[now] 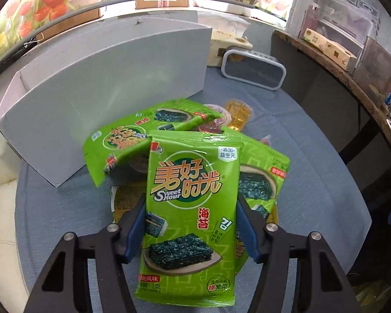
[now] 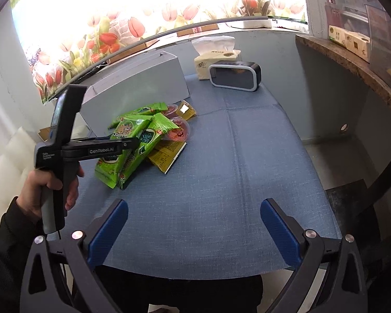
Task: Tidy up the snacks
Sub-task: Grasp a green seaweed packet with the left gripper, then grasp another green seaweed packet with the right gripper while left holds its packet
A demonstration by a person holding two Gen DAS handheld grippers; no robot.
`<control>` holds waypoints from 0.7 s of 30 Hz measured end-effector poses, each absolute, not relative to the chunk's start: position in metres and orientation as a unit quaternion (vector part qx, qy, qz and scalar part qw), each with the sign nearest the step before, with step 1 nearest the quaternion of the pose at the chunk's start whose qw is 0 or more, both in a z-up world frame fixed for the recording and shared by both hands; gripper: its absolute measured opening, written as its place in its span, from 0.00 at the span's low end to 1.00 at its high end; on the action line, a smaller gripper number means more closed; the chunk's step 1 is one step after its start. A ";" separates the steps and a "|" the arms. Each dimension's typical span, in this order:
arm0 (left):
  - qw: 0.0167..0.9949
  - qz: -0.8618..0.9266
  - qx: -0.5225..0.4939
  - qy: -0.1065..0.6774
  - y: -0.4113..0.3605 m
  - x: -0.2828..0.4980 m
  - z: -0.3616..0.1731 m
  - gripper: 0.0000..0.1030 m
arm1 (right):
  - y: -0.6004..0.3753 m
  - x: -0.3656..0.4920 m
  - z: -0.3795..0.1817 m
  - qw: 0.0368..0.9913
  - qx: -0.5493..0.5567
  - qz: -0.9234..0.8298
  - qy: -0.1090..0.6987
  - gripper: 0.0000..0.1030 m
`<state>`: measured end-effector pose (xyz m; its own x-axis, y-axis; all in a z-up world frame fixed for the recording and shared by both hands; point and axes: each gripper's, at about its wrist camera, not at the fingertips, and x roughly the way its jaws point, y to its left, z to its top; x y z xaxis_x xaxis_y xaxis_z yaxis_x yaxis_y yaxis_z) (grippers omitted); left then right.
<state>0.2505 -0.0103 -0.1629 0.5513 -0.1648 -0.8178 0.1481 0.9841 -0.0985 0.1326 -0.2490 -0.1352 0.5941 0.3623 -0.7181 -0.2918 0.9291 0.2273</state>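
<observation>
My left gripper (image 1: 191, 221) is shut on a green seaweed packet (image 1: 193, 208), its blue pads pressing both side edges and holding it above the snack pile. Two more green seaweed packets (image 1: 143, 135) lie beneath, with jelly cups (image 1: 238, 113) and a yellow packet (image 2: 166, 154) on the blue cloth. A grey open box (image 1: 104, 83) stands just behind and left of the pile. In the right wrist view the left gripper (image 2: 133, 143) shows over the pile (image 2: 133, 135). My right gripper (image 2: 194, 224) is open and empty above the cloth's near edge.
A tissue pack (image 2: 216, 57) and a grey speaker (image 2: 234, 75) sit at the table's far end. A brown shelf (image 2: 352, 60) with boxes runs along the right. A tulip-print wall lies behind. The person's hand (image 2: 49, 182) holds the left tool.
</observation>
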 end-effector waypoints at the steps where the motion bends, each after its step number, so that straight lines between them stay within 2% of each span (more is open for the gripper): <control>1: 0.882 -0.090 -0.008 0.462 -0.010 0.249 -0.162 0.62 | -0.249 0.134 -0.136 0.891 0.045 0.184 0.413 1.00; 12: 0.904 -0.085 -0.007 0.420 0.008 0.212 -0.124 0.61 | -0.232 0.145 -0.152 0.873 0.087 0.184 0.442 1.00; 21: 0.917 -0.050 -0.017 0.395 0.055 0.160 -0.097 0.61 | -0.166 0.189 -0.164 0.858 0.123 0.153 0.476 1.00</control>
<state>0.1604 0.0547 -0.0974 0.6824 -0.1058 -0.7233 0.0792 0.9943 -0.0708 0.1890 -0.1656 -0.1639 0.5011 0.3787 -0.7781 -0.1447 0.9232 0.3561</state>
